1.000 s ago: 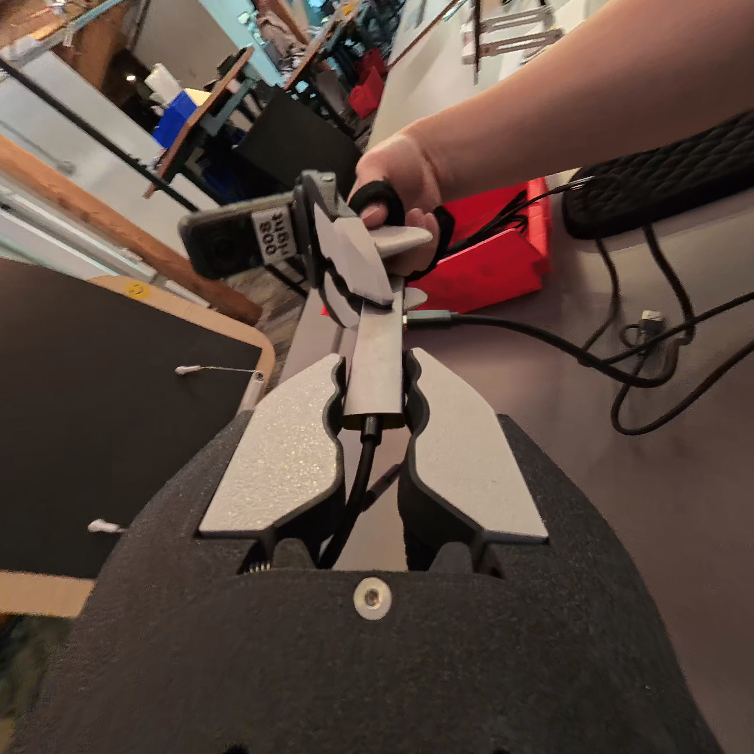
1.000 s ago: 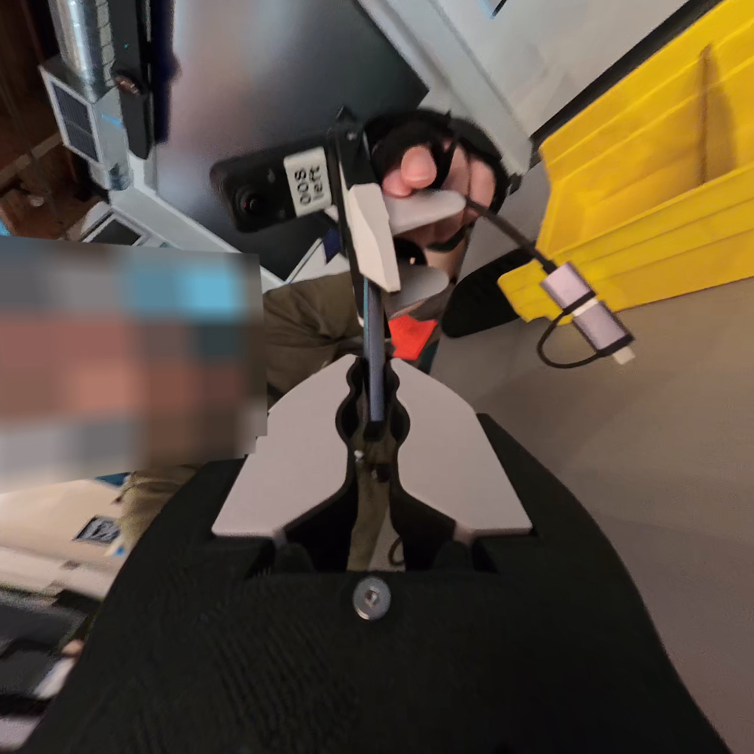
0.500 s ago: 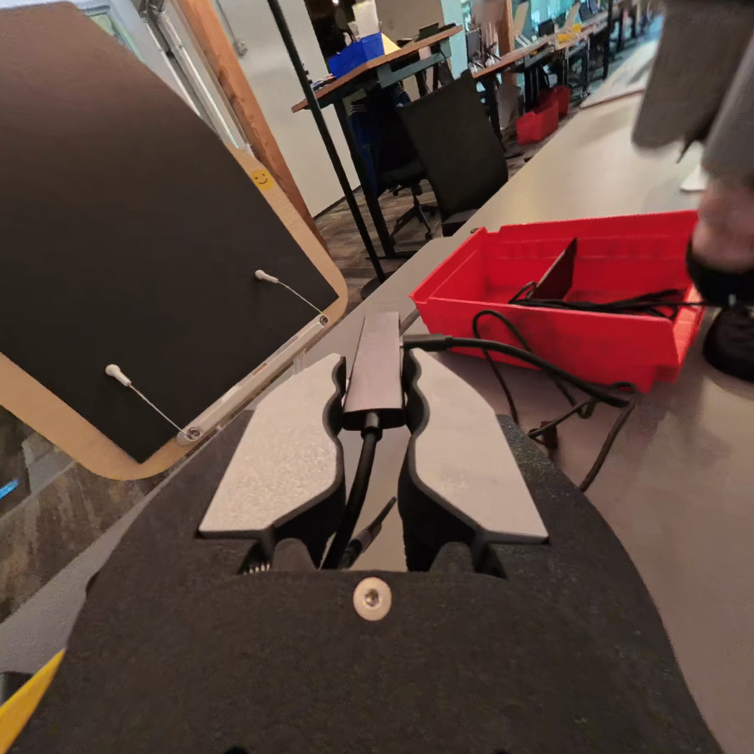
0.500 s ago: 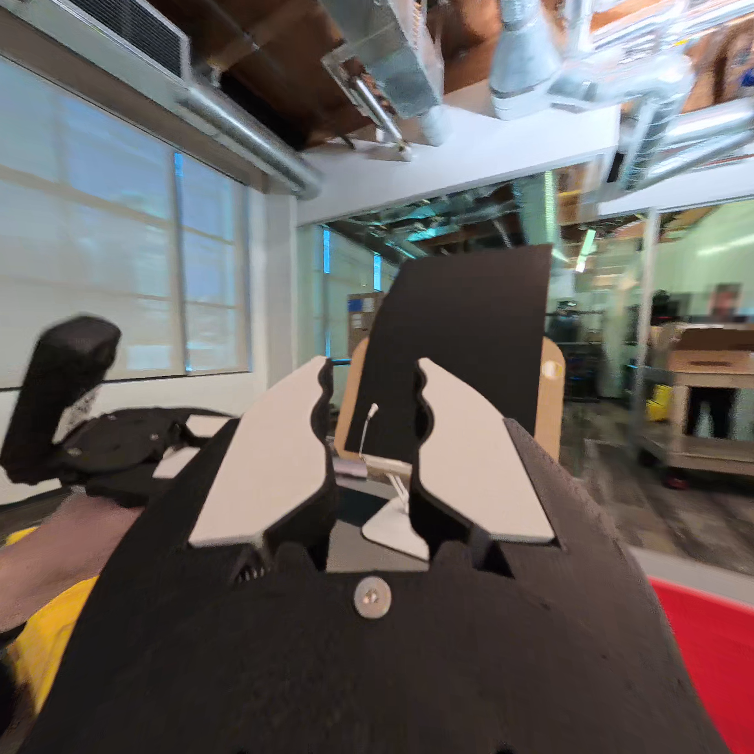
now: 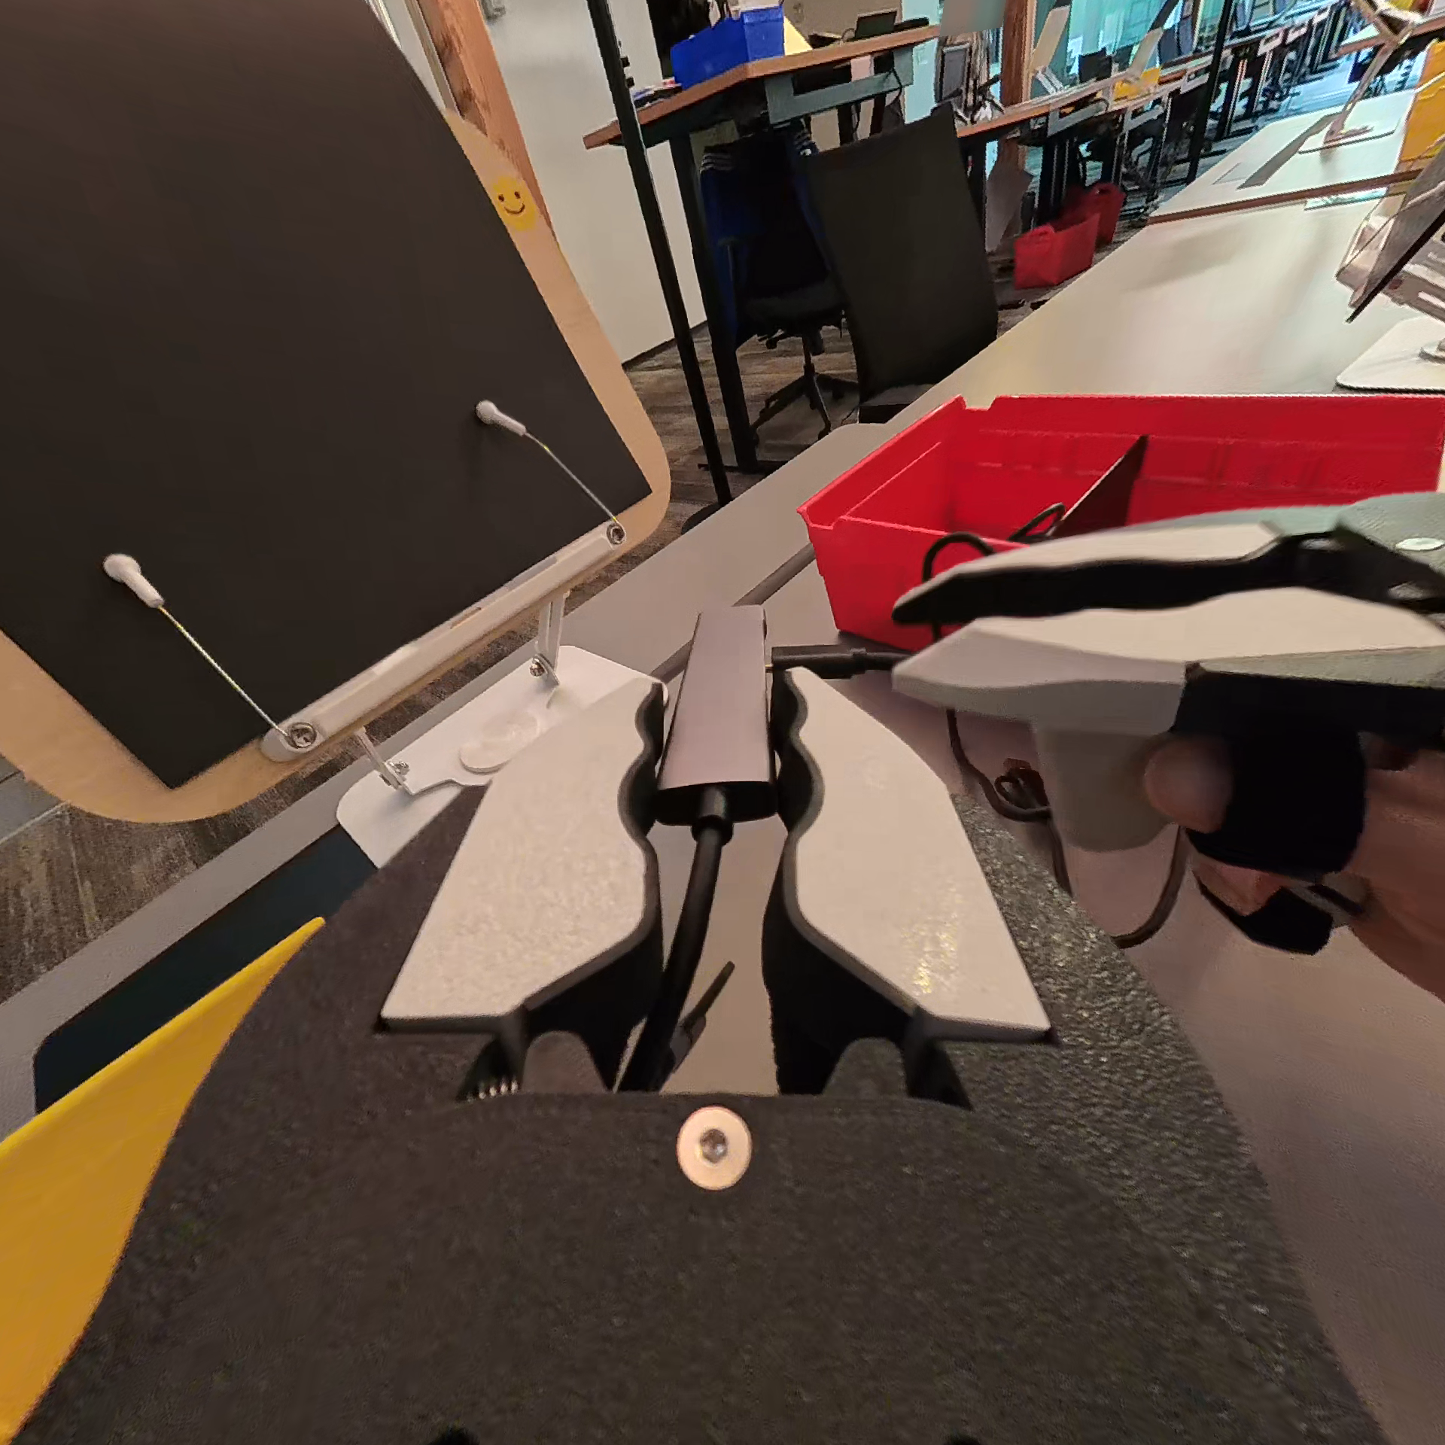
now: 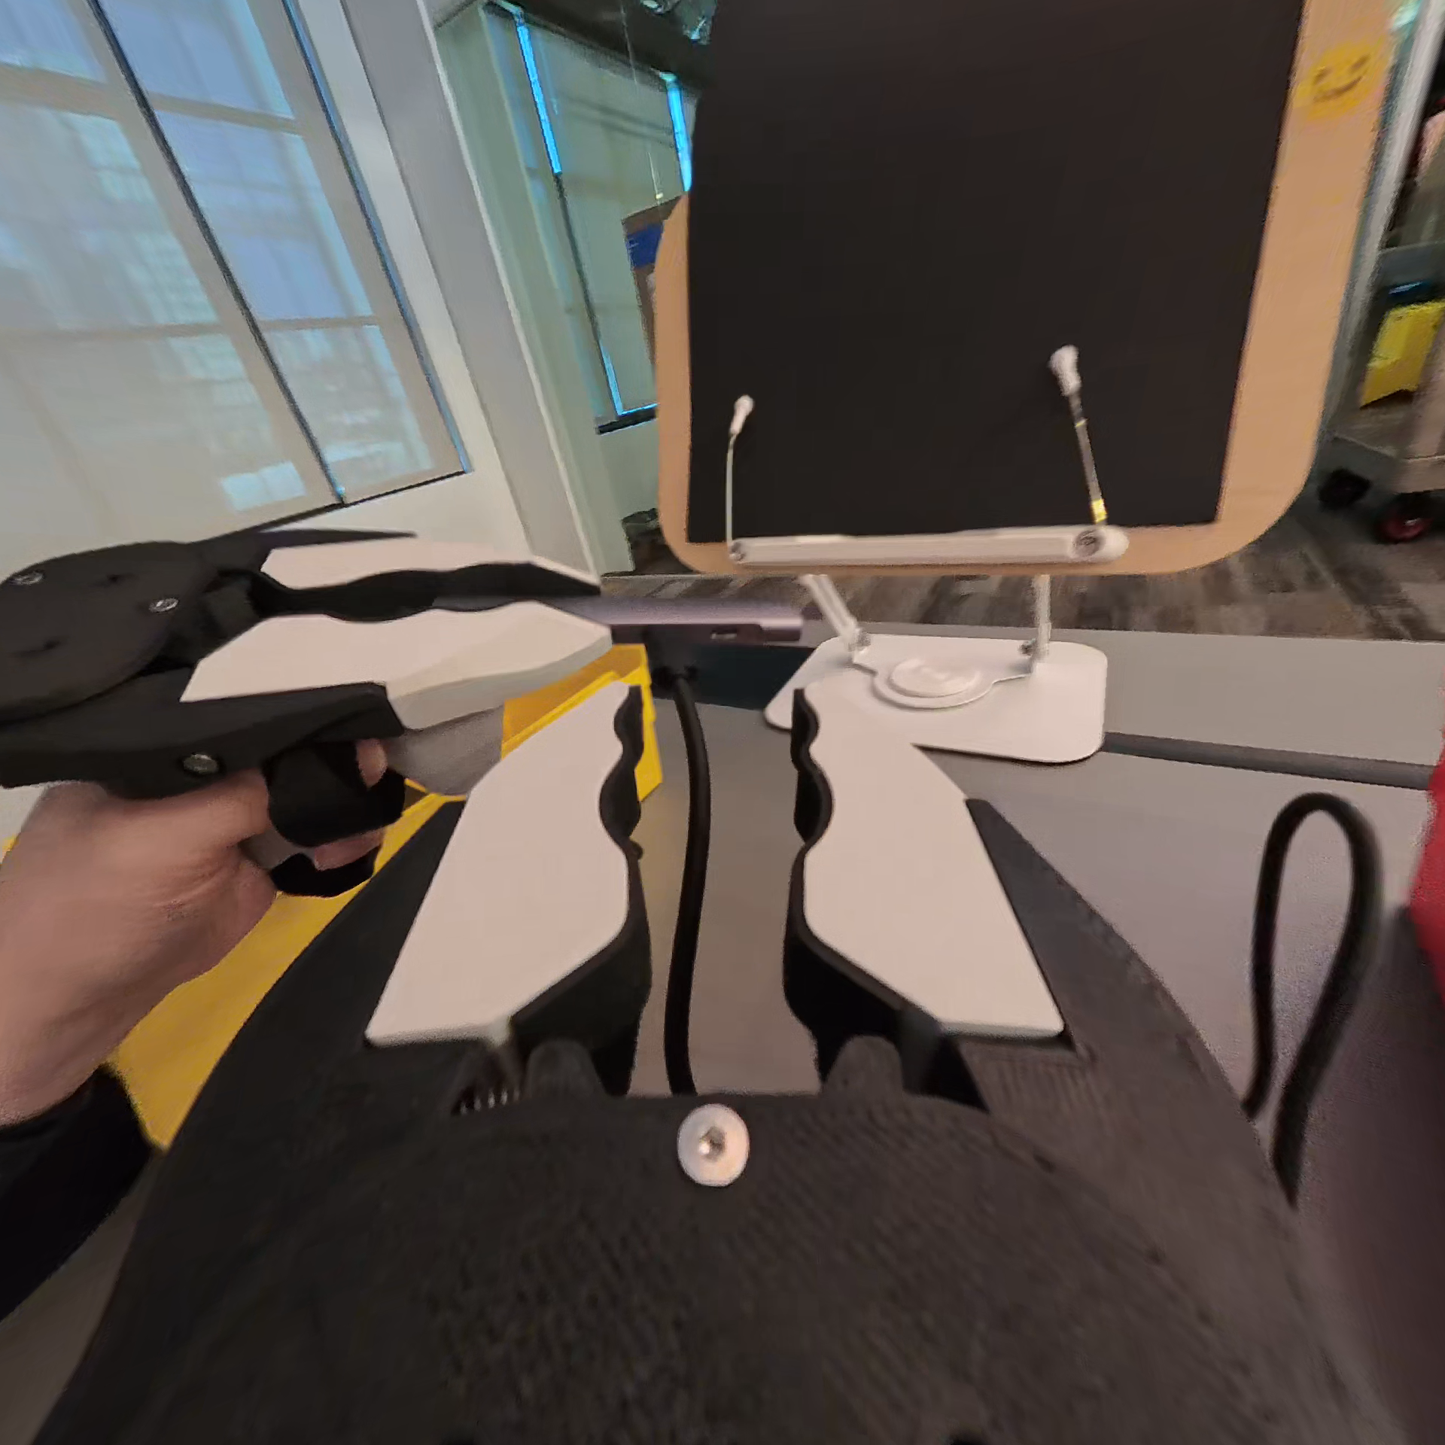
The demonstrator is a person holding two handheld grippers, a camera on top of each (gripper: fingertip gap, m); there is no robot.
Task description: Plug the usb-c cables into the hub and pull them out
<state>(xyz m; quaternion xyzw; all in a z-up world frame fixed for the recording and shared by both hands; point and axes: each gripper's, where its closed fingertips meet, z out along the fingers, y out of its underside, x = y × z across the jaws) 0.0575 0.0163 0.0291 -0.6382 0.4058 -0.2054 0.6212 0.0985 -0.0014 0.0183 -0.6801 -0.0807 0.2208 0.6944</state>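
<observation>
My left gripper [image 5: 715, 696] is shut on the near end of a slim dark grey hub [image 5: 723, 688], held level above the grey table [image 5: 1251, 1173]. The hub's own black lead [image 5: 696, 899] runs back between the fingers. A black USB-C cable plug [image 5: 829, 661] sits in the hub's right side. My right gripper [image 6: 719, 704] is open. That cable [image 6: 692, 782] runs between its fingers with a gap on each side. The right gripper also shows in the left wrist view [image 5: 899, 641], coming in from the right at the plug. The right wrist view shows the hub [image 6: 704, 614] in the left gripper [image 6: 594, 614].
A red bin [image 5: 1173, 469] holding cables stands behind the hub on the right. A yellow bin [image 6: 563, 704] is at the left. A black board [image 6: 977, 274] on a white stand [image 6: 977, 696] stands ahead. A loose cable loop [image 6: 1321, 938] lies on the table at the right.
The right gripper let go of the hub's far end, opened, swung away, and came back around the plugged cable. The left gripper kept its hold on the hub and turned towards the red bin.
</observation>
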